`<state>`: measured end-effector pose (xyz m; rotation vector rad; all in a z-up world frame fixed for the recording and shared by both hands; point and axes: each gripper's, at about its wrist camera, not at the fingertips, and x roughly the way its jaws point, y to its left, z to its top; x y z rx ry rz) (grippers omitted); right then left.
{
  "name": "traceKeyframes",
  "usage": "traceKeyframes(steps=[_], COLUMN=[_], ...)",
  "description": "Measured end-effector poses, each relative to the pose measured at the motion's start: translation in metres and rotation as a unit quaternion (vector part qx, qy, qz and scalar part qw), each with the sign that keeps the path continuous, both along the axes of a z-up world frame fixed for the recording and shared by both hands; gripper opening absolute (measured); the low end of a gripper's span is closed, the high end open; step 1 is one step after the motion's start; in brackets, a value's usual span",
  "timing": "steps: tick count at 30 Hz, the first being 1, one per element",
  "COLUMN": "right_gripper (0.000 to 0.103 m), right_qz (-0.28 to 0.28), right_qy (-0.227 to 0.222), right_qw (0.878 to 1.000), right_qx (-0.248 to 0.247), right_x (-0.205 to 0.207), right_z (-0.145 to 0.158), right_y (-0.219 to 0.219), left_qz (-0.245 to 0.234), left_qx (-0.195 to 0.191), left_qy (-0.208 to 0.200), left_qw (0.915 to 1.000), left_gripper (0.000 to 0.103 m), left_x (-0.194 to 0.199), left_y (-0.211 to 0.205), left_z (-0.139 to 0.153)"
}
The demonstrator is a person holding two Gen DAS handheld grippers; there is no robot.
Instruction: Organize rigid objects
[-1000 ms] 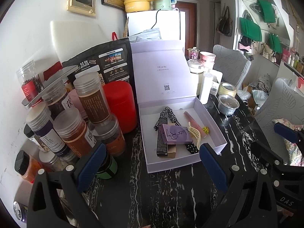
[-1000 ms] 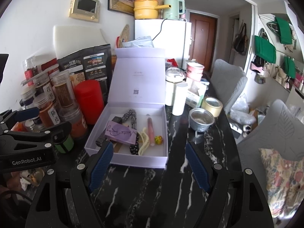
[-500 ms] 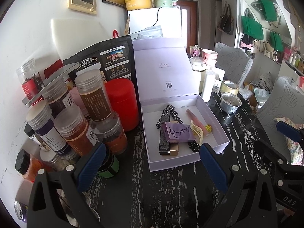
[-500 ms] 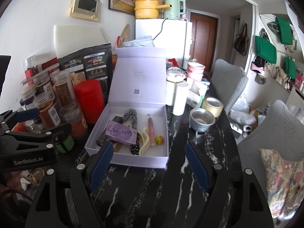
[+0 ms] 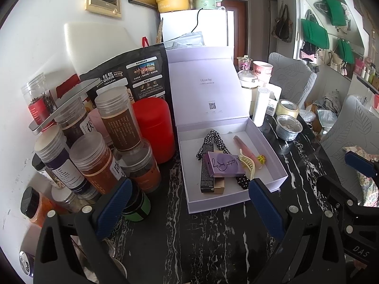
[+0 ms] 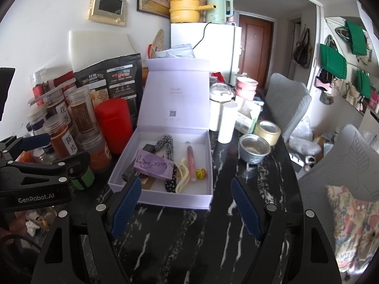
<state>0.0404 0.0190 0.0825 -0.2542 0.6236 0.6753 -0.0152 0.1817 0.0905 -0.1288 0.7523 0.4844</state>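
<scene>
Left gripper (image 5: 187,203) and right gripper (image 6: 186,203): jaws wide, nothing held, above black marble table (image 6: 180,241). Beyond: open lilac box (image 6: 163,196) containing purple card (image 6: 154,166), hair clip (image 6: 183,177), possibly a headband. Behind: red canister (image 6: 113,124), jars.

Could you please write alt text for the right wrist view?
An open lilac box on a black marble table holds a purple card, hair clip and small items; the open right gripper hovers before it, jars at left.
</scene>
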Motion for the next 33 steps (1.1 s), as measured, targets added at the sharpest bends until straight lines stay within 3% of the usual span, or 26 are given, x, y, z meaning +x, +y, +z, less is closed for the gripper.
traceKeyframes(steps=[33], right_gripper=[0.079], right_qz=[0.001], right_qy=[0.004], right_qw=[1.0], right_qx=[-0.009], right_x=[0.0032], right_z=[-0.0025], right_y=[0.0003], left_qz=[-0.008], left_qx=[0.003], left_qy=[0.016], left_qw=[0.9998], left_gripper=[0.101], left_x=[0.0068], left_y=[0.0012], left_z=[-0.0063])
